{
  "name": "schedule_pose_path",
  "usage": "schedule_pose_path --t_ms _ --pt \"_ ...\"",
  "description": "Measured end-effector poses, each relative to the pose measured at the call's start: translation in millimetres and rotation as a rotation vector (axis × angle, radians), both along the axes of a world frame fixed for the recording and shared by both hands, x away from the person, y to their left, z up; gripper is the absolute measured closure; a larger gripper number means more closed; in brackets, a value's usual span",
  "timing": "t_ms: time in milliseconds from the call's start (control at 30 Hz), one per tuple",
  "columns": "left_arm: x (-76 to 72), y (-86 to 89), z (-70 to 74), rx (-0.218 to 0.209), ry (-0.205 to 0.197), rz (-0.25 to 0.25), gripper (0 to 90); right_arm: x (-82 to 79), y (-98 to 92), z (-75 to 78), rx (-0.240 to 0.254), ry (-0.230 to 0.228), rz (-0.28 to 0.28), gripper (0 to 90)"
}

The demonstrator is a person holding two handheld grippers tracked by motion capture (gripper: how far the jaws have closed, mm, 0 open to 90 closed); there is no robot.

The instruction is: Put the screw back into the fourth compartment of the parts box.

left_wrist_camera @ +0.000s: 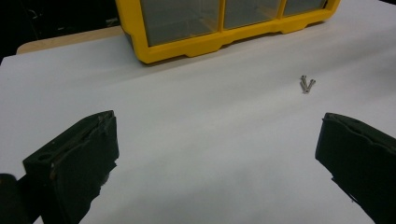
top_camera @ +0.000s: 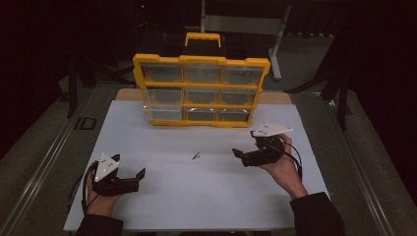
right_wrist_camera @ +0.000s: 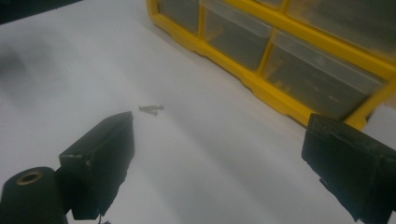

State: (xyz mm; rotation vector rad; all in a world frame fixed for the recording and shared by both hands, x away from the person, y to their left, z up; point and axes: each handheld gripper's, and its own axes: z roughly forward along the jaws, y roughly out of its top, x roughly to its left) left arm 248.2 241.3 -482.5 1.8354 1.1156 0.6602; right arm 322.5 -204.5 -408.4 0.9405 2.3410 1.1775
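A yellow drawer organizer (top_camera: 201, 91) (left_wrist_camera: 205, 42) (right_wrist_camera: 280, 93) with clear drawers stands upright at the back of the white table (top_camera: 196, 191). Two small metal screws (top_camera: 195, 156) (left_wrist_camera: 306, 84) (right_wrist_camera: 151, 109) lie together on the table in front of it. My left gripper (top_camera: 130, 173) (left_wrist_camera: 219, 154) rests at the front left, open, with nothing between its jaws. My right gripper (top_camera: 239, 155) (right_wrist_camera: 219, 163) sits at the right, also open and empty, pointing left toward the screws. Each is held by a hand.
A yellow carry handle (top_camera: 202, 38) tops the organizer. A grey metal frame (top_camera: 246, 23) stands behind the table. Dark floor surrounds the table, with rails at both sides.
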Motion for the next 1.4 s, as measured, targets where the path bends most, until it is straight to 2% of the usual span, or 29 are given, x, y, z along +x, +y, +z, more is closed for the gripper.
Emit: schedule_pose_path --t_ms 33,200,467,633,900,1400 --pt "0.1 -0.2 -0.1 0.002 0.001 0.001 0.2 0.0 0.0 0.0 0.000 0.000 0.000 9.3" --pt "0.4 1.2 -0.4 -0.001 0.004 0.004 0.2 14.3 25.2 2.1 -0.038 0.005 0.034 11.0" --pt "0.7 1.4 -0.7 -0.001 0.004 0.005 0.2 33.1 56.6 -6.4 -0.070 0.033 0.069 12.1" --pt "0.8 1.2 -0.8 -0.001 0.004 0.005 0.2 40.4 66.0 -10.6 -0.076 0.043 0.072 12.3" --pt "1.0 0.9 -1.2 0.003 0.004 0.004 0.2 57.0 90.1 -26.8 -0.135 0.071 0.083 12.9" --pt "1.4 1.8 -1.5 -0.001 0.000 0.010 0.3 72.6 129.2 -68.2 -0.182 0.141 0.088 13.6"
